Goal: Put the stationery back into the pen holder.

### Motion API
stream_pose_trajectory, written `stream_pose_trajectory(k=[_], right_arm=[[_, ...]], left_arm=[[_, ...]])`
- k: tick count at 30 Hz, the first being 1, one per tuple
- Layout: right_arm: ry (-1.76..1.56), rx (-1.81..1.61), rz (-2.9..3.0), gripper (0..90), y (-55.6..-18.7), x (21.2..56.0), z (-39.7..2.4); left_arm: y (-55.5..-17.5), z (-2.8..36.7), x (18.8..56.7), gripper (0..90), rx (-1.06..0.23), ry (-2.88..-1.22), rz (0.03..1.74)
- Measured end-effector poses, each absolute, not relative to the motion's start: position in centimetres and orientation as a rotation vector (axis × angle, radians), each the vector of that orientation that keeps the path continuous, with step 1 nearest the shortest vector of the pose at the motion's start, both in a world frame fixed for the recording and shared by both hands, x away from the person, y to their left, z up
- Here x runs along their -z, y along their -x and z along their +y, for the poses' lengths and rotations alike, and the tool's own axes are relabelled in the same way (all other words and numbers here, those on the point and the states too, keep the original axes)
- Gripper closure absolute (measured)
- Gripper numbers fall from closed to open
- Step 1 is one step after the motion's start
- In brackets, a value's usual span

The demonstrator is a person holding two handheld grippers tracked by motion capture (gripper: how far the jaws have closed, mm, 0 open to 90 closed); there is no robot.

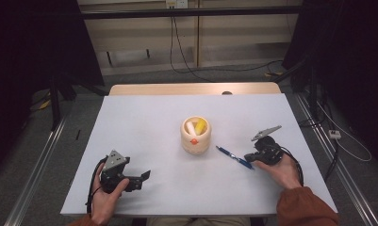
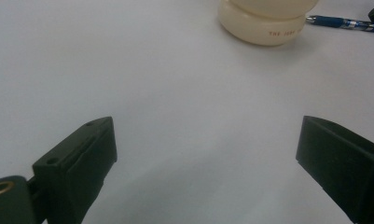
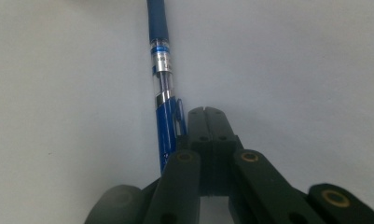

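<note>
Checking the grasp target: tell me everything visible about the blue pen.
The blue pen lies flat on the white table, right of the cream pot, apart from it. Dark blue grip, clear middle section with silver bands, blue barrel and clip. The right gripper's shut fingers sit beside its clip end, not around it.

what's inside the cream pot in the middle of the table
In the high view the cream pot holds a yellow item and a white item, both leaning against its rim. Their lower ends and the pot's bottom are hidden by its wall.
</note>
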State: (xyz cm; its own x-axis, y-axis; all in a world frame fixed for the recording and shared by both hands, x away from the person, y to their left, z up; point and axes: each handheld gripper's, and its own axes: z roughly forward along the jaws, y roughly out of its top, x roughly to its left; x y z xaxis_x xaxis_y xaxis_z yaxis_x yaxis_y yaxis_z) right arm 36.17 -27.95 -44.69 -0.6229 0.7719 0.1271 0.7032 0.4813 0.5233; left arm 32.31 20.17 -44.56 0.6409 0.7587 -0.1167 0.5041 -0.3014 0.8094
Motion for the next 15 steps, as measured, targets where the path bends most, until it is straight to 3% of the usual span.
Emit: stream_pose_trajectory(k=[14, 15], right_arm=[[-1.271, -0.886, 2.542, 89.7, -36.23, 44.31, -28.59], [-1.277, -0.907, 2.526, 84.5, -36.23, 44.21, -28.68]], left_arm=[[-32.33, 20.14, 44.57, 5.1, -0.362, -1.977, 0.987], [-32.34, 20.14, 44.57, 5.1, -0.361, -1.977, 0.987]])
